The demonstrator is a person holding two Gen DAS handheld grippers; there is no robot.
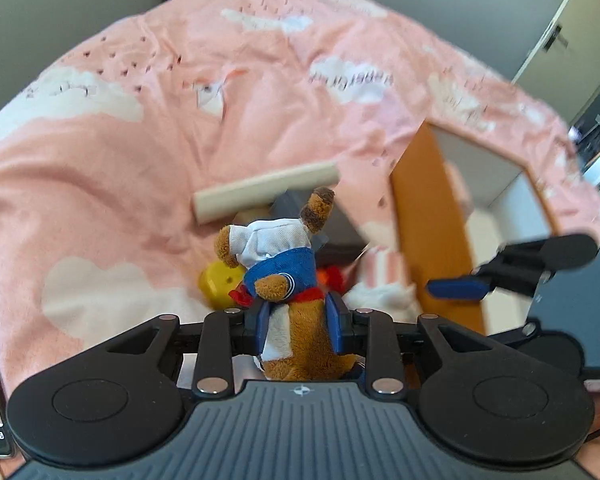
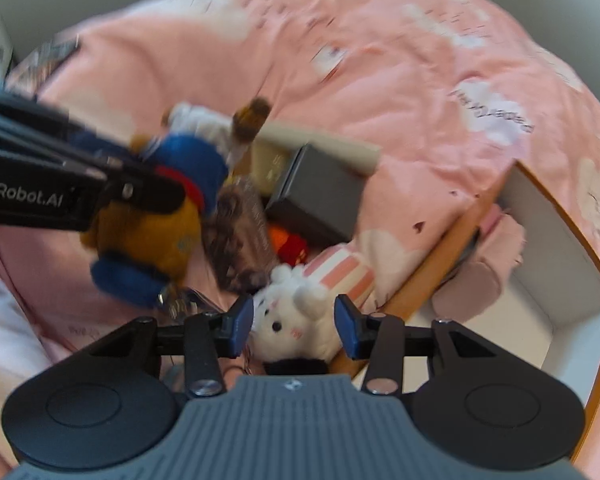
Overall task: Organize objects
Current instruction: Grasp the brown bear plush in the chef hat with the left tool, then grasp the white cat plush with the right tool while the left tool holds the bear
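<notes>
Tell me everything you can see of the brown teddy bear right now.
The teddy bear is brown plush in a white shirt and blue top with red trim; the right wrist view shows blue on its feet. The left gripper is shut on its body, blue pads pressing both sides. It hangs tilted over the pile on the pink blanket, one striped arm raised, a yellow toy behind it. Whether it touches the pile is unclear.
</notes>
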